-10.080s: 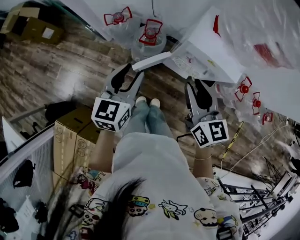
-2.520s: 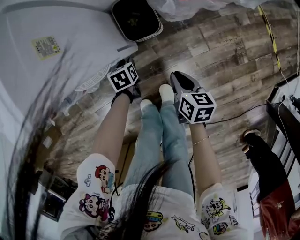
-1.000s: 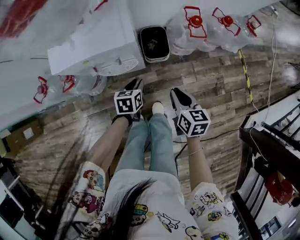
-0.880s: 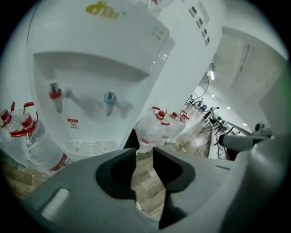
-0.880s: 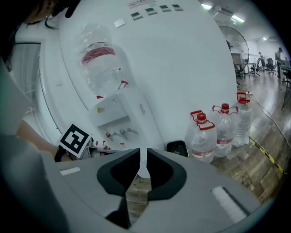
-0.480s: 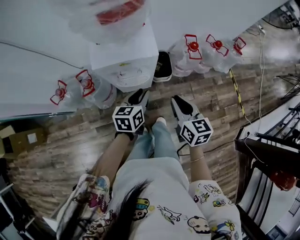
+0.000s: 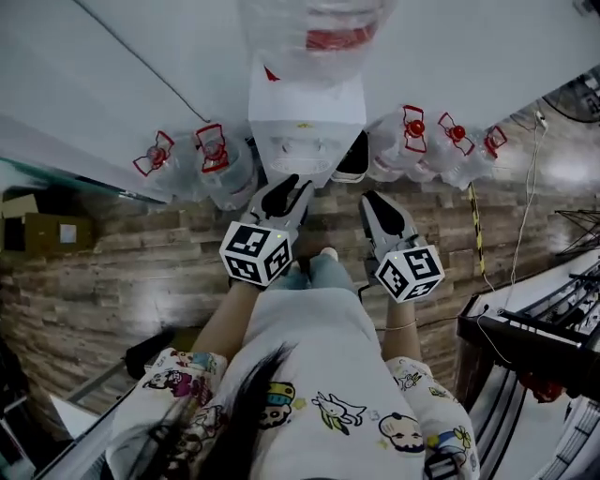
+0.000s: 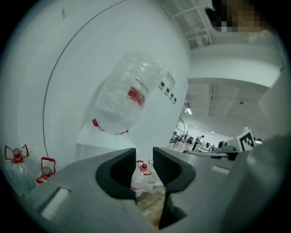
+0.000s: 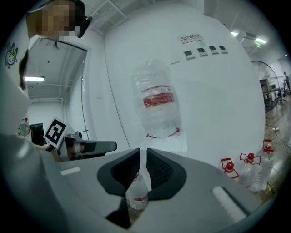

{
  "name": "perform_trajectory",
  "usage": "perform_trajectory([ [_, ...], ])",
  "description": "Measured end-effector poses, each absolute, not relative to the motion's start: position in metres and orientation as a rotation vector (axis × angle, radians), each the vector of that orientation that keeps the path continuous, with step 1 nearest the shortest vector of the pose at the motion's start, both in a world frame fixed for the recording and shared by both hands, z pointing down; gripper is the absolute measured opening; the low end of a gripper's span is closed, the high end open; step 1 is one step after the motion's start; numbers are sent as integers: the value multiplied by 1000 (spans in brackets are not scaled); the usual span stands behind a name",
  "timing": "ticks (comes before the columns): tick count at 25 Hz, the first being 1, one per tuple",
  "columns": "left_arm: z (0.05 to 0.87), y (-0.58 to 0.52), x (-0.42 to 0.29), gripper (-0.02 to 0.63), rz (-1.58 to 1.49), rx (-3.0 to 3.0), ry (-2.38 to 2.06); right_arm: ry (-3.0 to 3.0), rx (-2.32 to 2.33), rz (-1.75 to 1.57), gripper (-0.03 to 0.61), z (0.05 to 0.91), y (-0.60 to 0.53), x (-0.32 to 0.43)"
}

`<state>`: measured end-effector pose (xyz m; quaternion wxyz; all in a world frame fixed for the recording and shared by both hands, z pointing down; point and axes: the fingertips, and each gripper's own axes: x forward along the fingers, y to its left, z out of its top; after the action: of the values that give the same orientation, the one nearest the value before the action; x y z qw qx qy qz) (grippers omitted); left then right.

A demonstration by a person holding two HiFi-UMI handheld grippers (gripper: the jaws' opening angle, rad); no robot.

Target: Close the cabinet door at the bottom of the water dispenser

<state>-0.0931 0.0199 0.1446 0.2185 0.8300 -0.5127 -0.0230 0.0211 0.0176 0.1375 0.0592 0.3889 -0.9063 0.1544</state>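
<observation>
The white water dispenser (image 7: 307, 131) stands against the wall with a clear bottle (image 7: 314, 28) upside down on top. Its bottom cabinet door is hidden from above. My left gripper (image 7: 289, 180) hangs in front of the dispenser's lower left and is open, with a narrow empty gap (image 8: 144, 166). My right gripper (image 7: 375, 199) is just right of the dispenser. Its jaws have just been closing, but a thin slit (image 9: 143, 170) still shows and nothing is between them. Both gripper views look level at the dispenser (image 8: 97, 145) (image 9: 166, 143) and touch nothing.
Water jugs with red handles stand left (image 7: 211, 159) and right (image 7: 422, 141) of the dispenser. A black bin (image 7: 352, 159) sits beside it. A cardboard box (image 7: 47, 230) lies far left and metal racks (image 7: 534, 328) stand at the right. The person's shoes (image 7: 326, 255) are on the wood floor.
Both grippers have risen from near the floor to a higher, level pose. The head view has swung so the dispenser now sits centred at the top.
</observation>
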Motion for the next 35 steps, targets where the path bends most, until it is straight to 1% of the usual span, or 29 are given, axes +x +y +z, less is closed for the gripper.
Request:
perform_trajectory([
  [5,111,50,-115,104,-115,2344,-1452,-2818,1091,402,49,112,40,-3],
  [9,99,70,-129,86,-101,2383,-1492,-2864,1045,356,25,99,54,-16],
  [11,97,80,-135,63,-92,2386,-1515,-2886,1022,338,12,92,60,-20],
  [18,98,101,-150,0,-46,2368,-1580,-2910,993,320,11,82,73,-21],
  [26,105,116,-160,-2,36,2372,-1617,-2899,901,308,11,90,83,-33],
  [35,110,122,-156,0,54,2378,-1589,-2904,956,298,11,88,84,-31],
])
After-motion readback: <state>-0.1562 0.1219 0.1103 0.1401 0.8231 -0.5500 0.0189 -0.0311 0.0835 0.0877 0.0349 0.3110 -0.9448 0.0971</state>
